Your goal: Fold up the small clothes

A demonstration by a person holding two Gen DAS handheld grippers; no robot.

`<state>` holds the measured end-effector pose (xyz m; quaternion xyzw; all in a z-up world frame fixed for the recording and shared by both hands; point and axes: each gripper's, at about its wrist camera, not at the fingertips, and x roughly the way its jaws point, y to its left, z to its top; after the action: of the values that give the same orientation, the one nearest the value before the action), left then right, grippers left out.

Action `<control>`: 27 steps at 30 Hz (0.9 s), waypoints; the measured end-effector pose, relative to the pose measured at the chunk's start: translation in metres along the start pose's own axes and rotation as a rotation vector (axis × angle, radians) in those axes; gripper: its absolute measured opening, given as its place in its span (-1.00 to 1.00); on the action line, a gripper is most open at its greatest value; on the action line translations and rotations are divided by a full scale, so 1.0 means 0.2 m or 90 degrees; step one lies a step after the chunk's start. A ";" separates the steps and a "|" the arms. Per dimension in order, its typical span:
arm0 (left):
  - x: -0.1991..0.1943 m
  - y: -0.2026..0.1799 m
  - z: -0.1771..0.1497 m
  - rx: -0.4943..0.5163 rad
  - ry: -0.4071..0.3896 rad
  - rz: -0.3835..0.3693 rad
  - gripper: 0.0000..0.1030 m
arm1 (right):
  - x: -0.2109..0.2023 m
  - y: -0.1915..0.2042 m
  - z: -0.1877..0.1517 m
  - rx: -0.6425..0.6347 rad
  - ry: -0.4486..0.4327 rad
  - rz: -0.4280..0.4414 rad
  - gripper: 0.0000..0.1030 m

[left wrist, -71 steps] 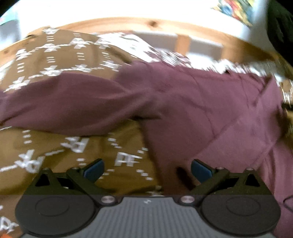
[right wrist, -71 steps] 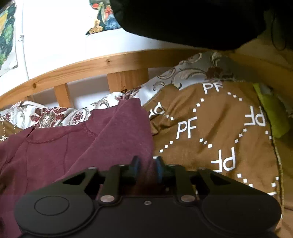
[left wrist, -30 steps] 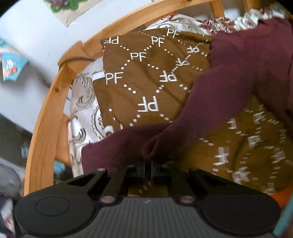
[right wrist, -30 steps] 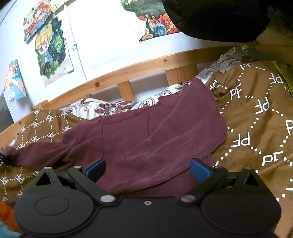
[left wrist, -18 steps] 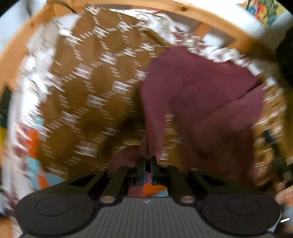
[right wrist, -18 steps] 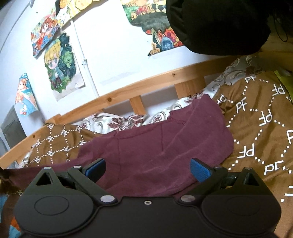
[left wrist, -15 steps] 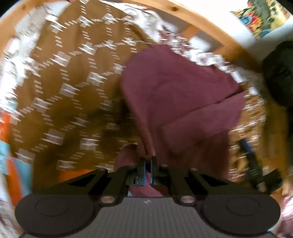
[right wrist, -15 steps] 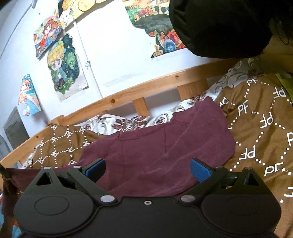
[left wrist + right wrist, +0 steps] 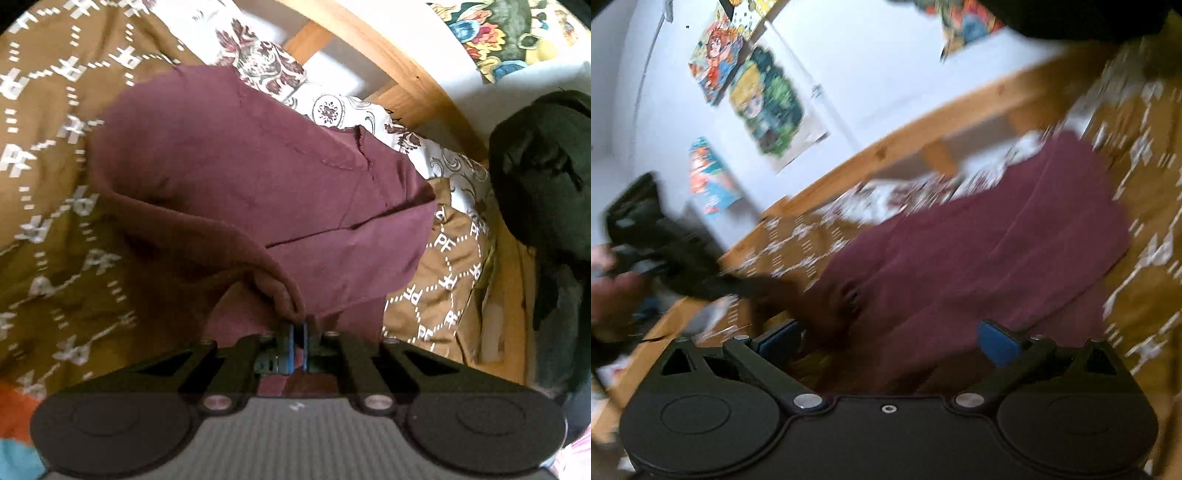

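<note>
Two grippers work over one maroon garment (image 9: 258, 184), which lies spread on a brown quilt (image 9: 55, 229) printed with white "PF" letters. Left of the garment, the quilt runs out to the edge of the left wrist view. The left gripper (image 9: 298, 332) has its jaws pressed together on a sleeve end of the garment, and the pinched cloth rises from the quilt in a rounded fold just beyond the fingertips. Behind the garment a floral sheet (image 9: 332, 107) shows, with a wooden bed rail (image 9: 388, 55) past it. Right of the garment sits a dark bundle (image 9: 543, 177). In the blurred right wrist view, the right gripper (image 9: 890, 339) hangs above the garment's near edge with its blue pads (image 9: 997, 345) spread wide, holding nothing. Posters (image 9: 768, 103) hang on the wall above the rail.
</note>
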<state>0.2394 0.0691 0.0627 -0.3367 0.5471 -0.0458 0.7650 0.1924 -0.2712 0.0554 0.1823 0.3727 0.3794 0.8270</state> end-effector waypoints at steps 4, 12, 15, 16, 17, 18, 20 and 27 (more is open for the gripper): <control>0.22 -0.02 0.09 0.006 0.024 -0.002 -0.94 | 0.03 0.01 -0.04 -0.015 0.015 0.022 0.96; 0.37 -0.06 0.12 0.106 -0.004 0.024 -0.34 | 0.29 0.03 -0.19 -0.062 0.051 -0.039 0.44; 0.34 -0.04 0.13 0.140 -0.035 0.050 -0.02 | 0.36 0.04 -0.21 -0.083 0.075 -0.045 -0.31; 0.32 -0.02 0.13 0.146 -0.039 0.047 0.03 | 0.36 0.04 -0.22 -0.084 0.079 -0.049 -0.62; 0.30 -0.01 0.13 0.150 -0.044 0.043 0.14 | 0.36 0.03 -0.22 -0.084 0.077 -0.051 -0.75; 0.28 0.01 0.13 0.156 -0.056 0.043 0.29 | 0.35 0.02 -0.22 -0.080 0.076 -0.048 -0.79; 0.22 0.03 0.13 0.177 -0.085 0.052 0.48 | 0.31 0.00 -0.21 -0.058 0.075 -0.042 -0.87; 0.01 0.23 0.15 0.216 -0.183 0.113 0.64 | 0.03 -0.11 -0.03 0.019 0.026 -0.037 -0.89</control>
<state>0.2520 0.1167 0.0409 -0.1568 0.4445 -0.0213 0.8817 0.2017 -0.2798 0.0366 0.1757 0.4004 0.3531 0.8272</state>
